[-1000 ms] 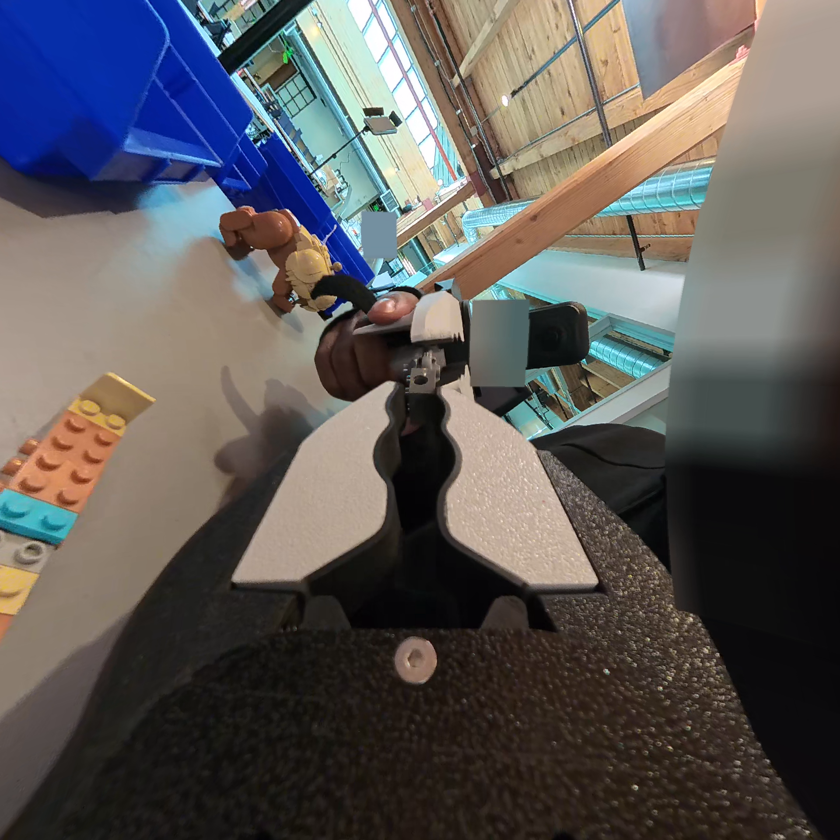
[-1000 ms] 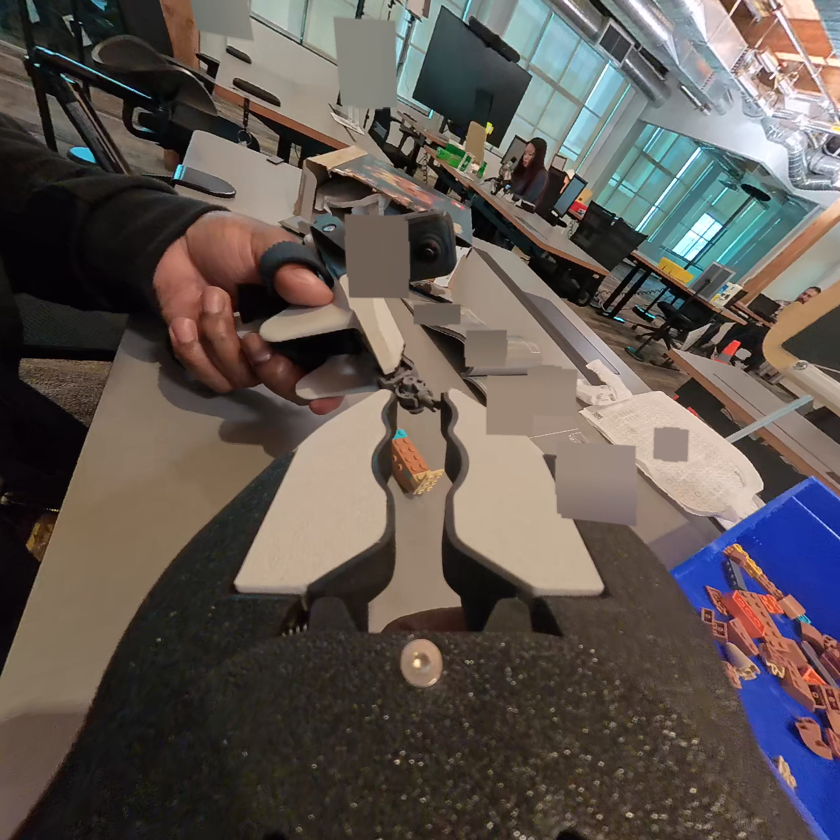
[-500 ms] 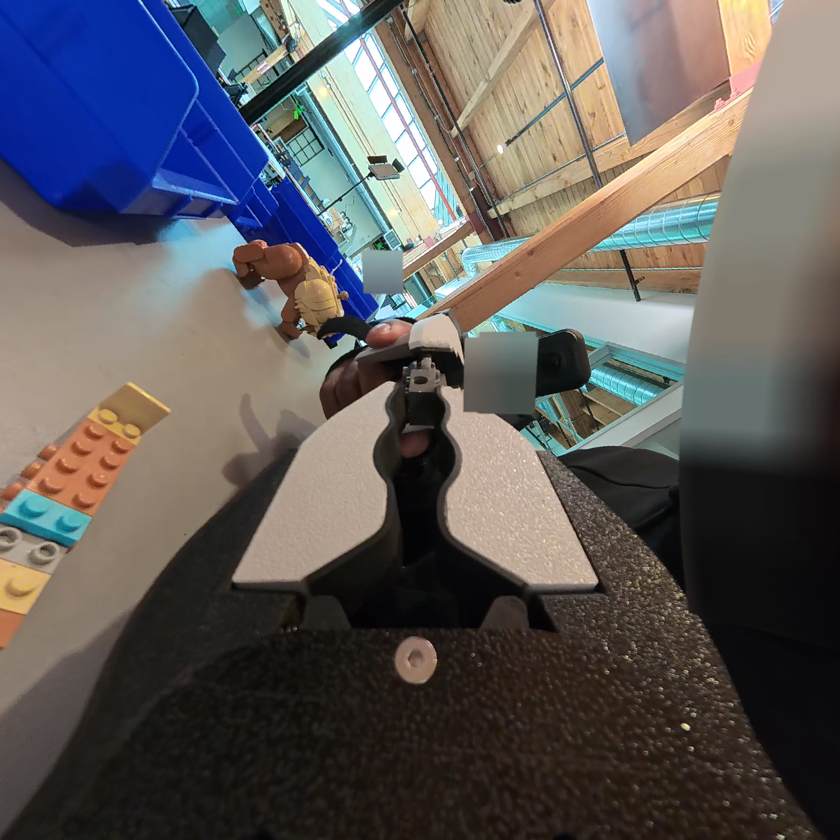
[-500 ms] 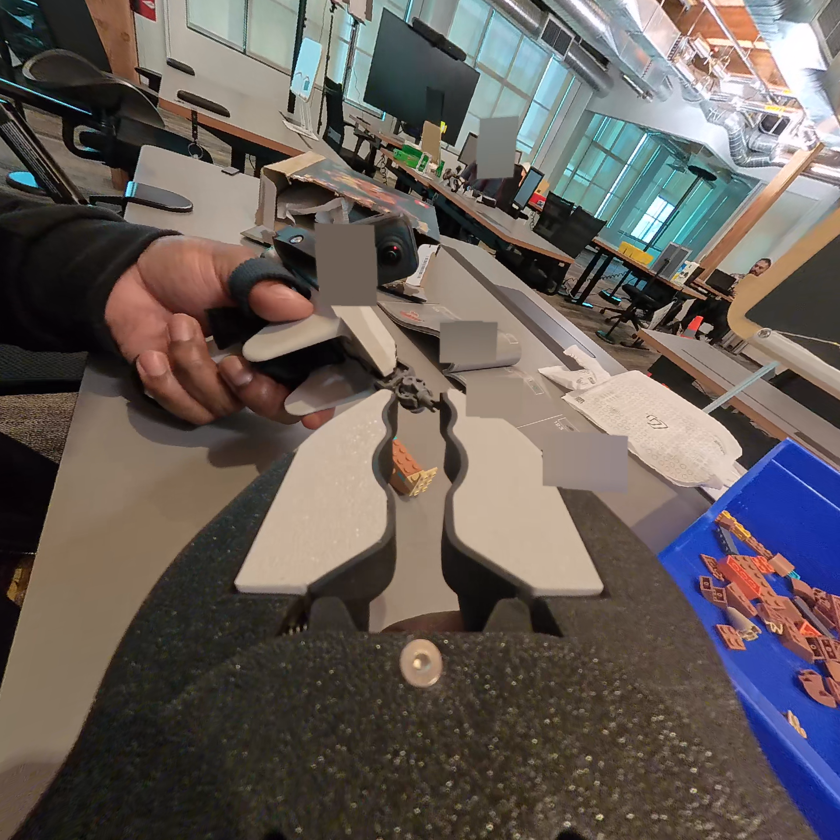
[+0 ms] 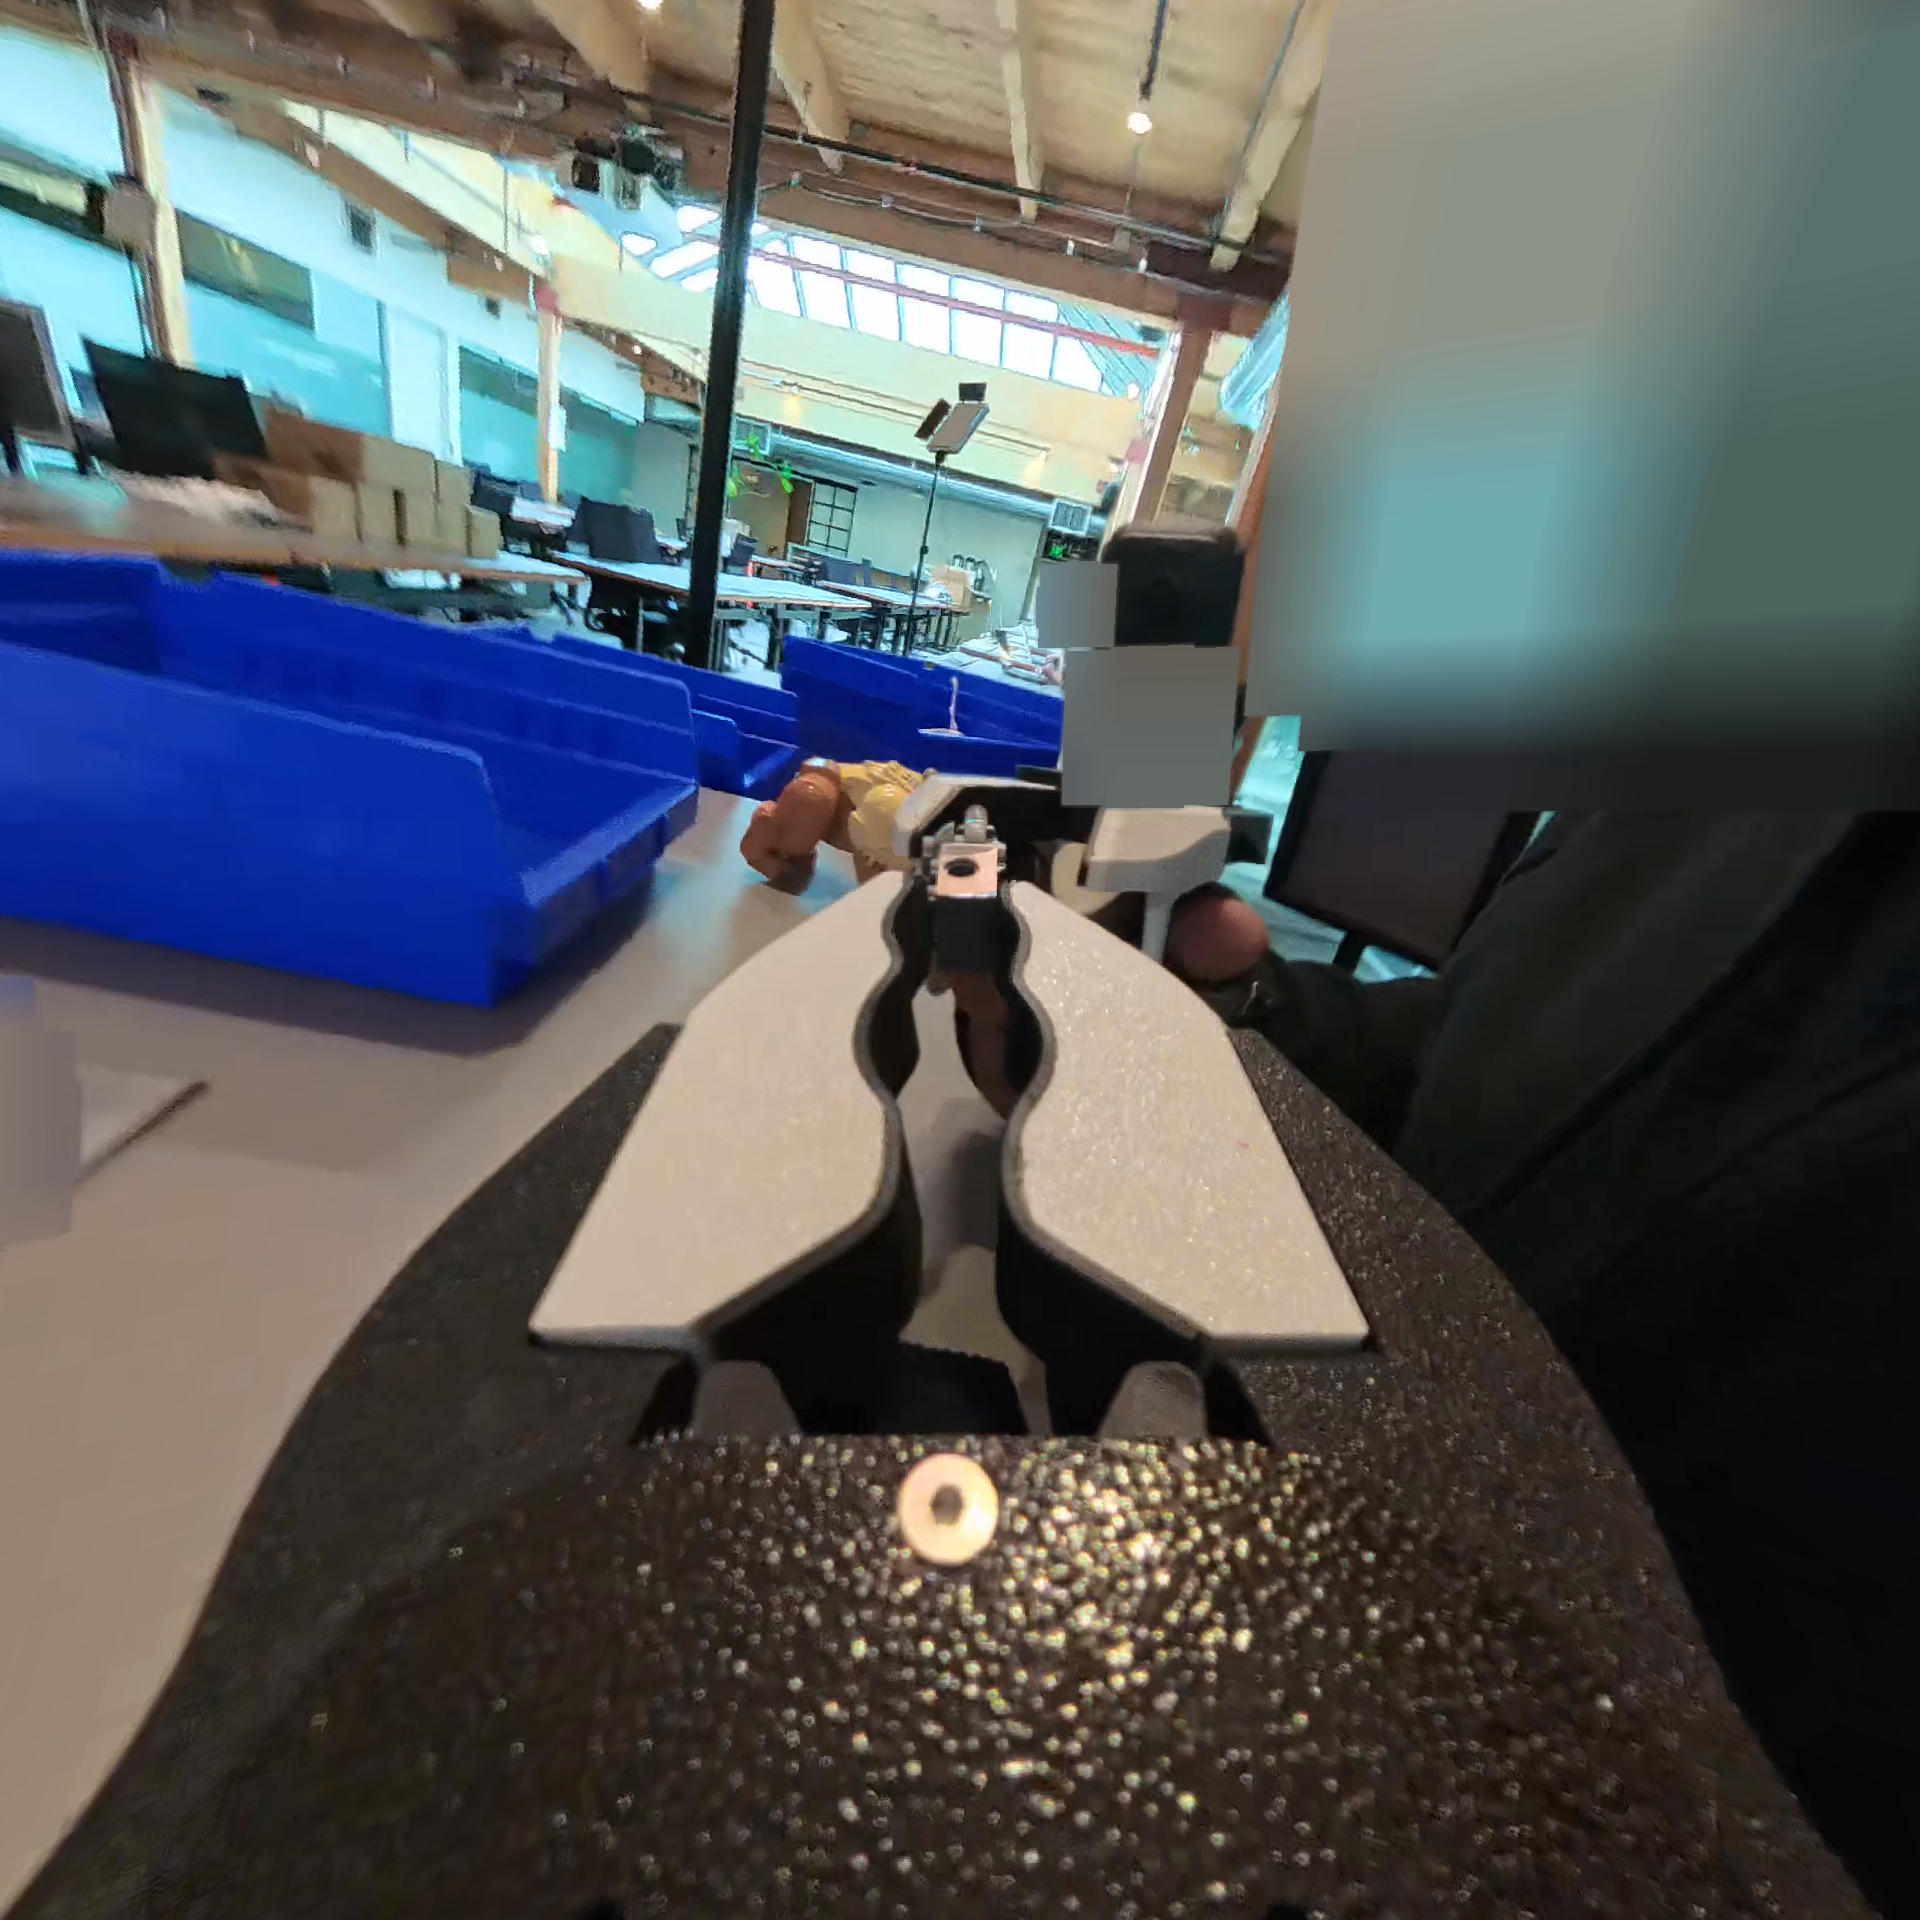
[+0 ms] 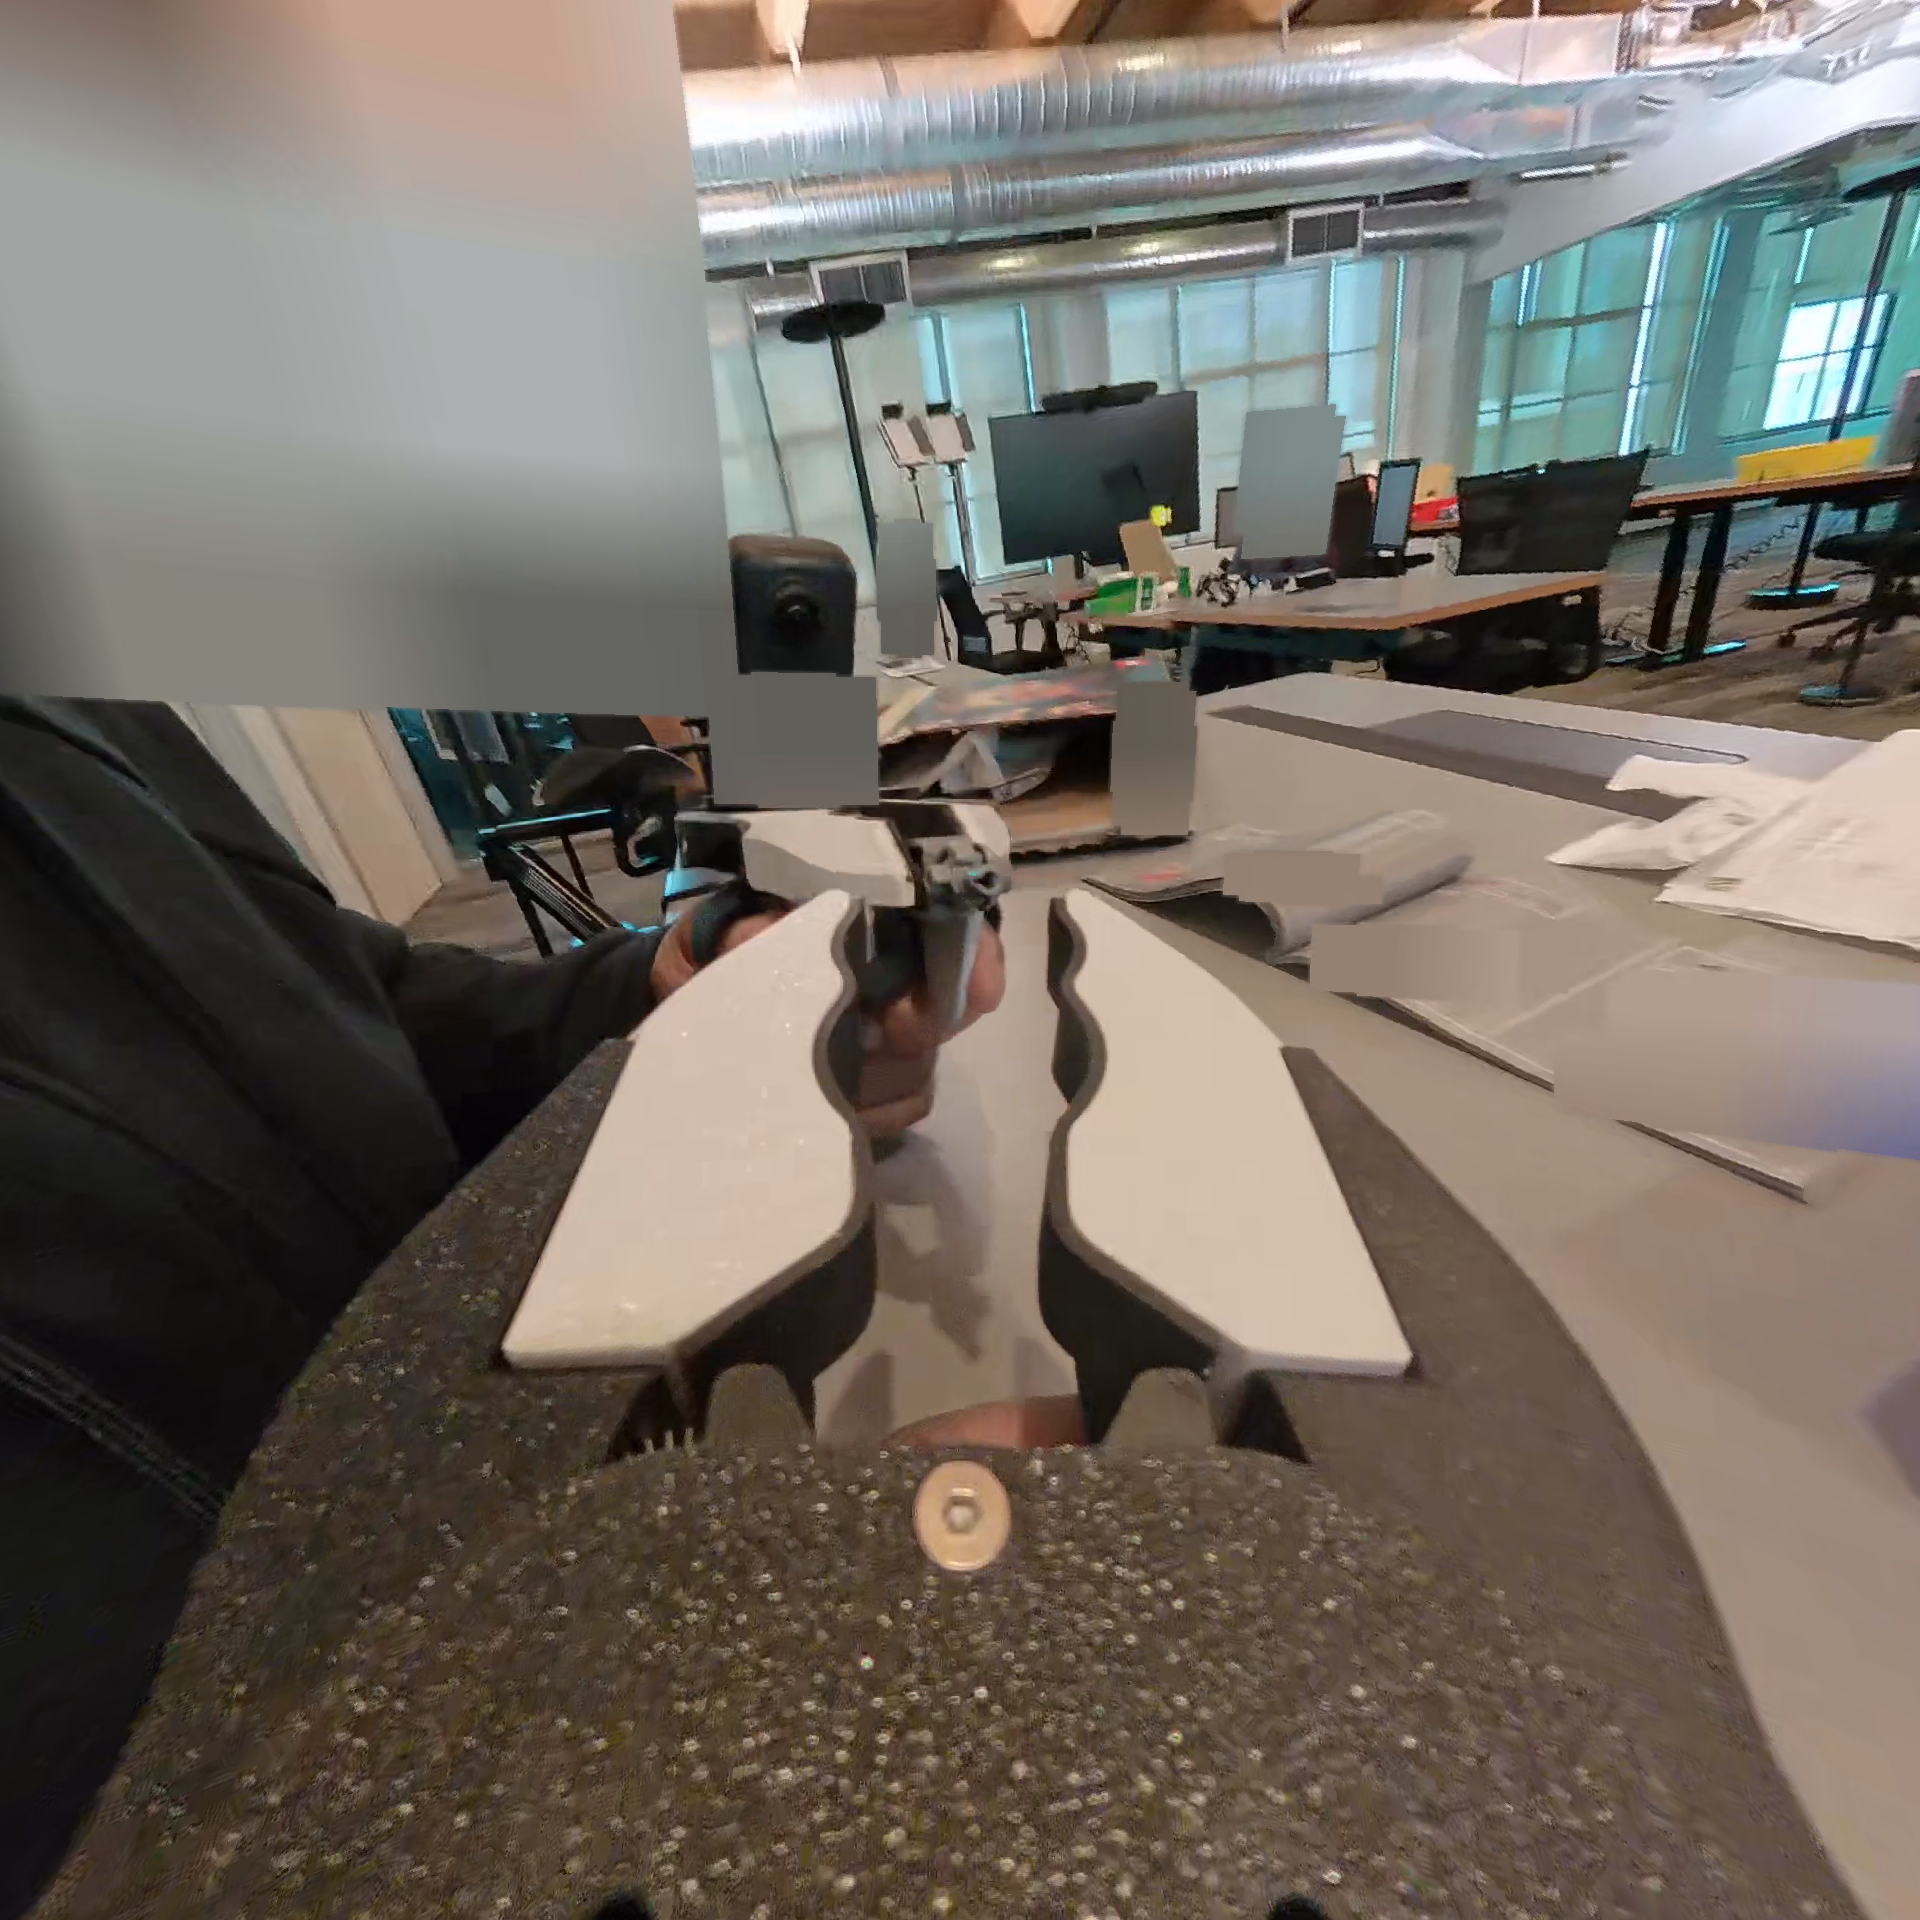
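Right tongs (image 6: 956,914) just let go, now spread wide with nothing between them. Left tongs (image 5: 961,883) clamp the small grey brick piece (image 5: 964,868) alone, above the surface (image 5: 312,1143). Toy figure (image 5: 831,821) lies beyond, near blue bins (image 5: 312,831).

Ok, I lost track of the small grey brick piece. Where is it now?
The small grey piece sits clamped at the tips of the left gripper, held above the grey table, with the brown toy figure just beyond it.
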Demonstrator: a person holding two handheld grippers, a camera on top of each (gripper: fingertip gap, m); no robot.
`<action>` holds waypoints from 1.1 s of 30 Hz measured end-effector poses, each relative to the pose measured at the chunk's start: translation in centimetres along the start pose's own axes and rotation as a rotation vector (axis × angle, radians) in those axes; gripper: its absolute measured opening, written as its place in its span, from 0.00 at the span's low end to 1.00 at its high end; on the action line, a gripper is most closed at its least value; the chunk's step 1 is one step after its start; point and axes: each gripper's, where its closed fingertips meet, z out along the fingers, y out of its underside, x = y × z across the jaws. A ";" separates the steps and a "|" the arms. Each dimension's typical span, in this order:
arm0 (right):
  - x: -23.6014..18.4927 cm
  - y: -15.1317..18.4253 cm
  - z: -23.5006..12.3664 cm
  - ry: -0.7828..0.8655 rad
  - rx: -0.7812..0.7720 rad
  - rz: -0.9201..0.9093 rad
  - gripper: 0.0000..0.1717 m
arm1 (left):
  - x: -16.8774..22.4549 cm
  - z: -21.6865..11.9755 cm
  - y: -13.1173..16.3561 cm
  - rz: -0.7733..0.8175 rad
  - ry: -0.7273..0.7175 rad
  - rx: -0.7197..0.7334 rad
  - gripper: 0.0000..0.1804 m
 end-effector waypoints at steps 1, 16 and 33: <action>-0.1 0.0 0.1 -0.006 0.006 0.004 0.19 | 0.3 0.0 0.0 0.038 0.005 -0.001 0.06; -1.0 -0.3 0.3 -0.035 0.060 -0.017 0.10 | 1.4 0.4 0.4 0.109 0.041 0.009 0.06; -1.4 -0.3 0.1 -0.030 0.072 -0.080 0.08 | 2.0 0.4 0.4 0.165 0.038 0.012 0.06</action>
